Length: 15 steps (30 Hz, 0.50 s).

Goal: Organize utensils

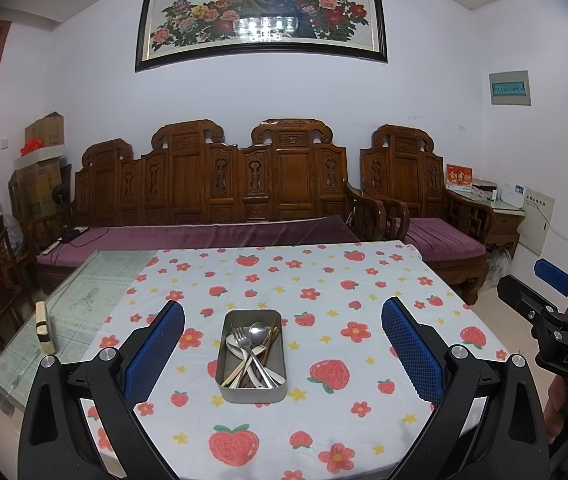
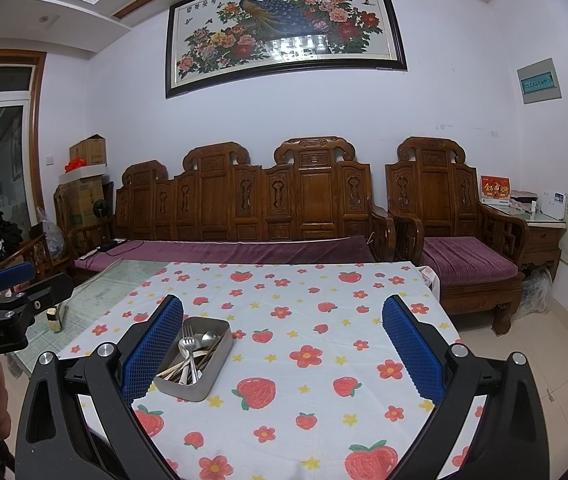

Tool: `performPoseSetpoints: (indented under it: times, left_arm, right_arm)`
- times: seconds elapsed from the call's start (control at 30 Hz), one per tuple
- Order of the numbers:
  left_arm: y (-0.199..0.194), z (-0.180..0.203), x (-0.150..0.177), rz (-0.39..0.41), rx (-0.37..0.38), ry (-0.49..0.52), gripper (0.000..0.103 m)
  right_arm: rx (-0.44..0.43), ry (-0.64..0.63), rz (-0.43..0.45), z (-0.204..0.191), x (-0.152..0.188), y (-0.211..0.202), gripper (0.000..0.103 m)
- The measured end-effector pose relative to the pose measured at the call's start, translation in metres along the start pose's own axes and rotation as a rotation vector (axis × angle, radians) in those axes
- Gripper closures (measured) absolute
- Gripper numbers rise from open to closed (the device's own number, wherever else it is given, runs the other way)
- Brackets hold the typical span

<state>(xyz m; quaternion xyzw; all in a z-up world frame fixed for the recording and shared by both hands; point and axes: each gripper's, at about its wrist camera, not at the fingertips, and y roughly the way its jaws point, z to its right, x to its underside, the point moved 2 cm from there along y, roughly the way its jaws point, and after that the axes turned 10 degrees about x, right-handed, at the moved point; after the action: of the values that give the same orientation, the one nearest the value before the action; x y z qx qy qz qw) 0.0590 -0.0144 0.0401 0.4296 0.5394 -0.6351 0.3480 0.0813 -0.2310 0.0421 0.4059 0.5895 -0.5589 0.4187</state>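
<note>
metal tin [image 1: 253,388] of utensils [image 1: 253,350] sat on strawberry cloth [image 1: 324,280], between left gripper [image 1: 283,350] fingers. right gripper [image 2: 283,350] just right of tin. both spread wide, empty.

One metal tray [image 1: 253,390] sits on one table [image 1: 324,280]. In it lie one fork [image 1: 244,340], one steel spoon [image 1: 259,333], a pair of brown chopsticks [image 1: 271,340] and several pale utensils, too tangled to count. Two hand-held grippers show: left hand-held gripper [image 1: 283,344], right hand-held gripper [image 2: 283,344].
</note>
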Motion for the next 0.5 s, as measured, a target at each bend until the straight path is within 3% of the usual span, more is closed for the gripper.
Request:
performPoseSetpoints:
  times: [0.5]
  left_arm:
    - [0.0002, 0.0026, 0.0003, 0.0, 0.0, 0.0, 0.008]
  right_arm:
    - [0.0, 0.001, 0.0, 0.0001, -0.0004, 0.0001, 0.003]
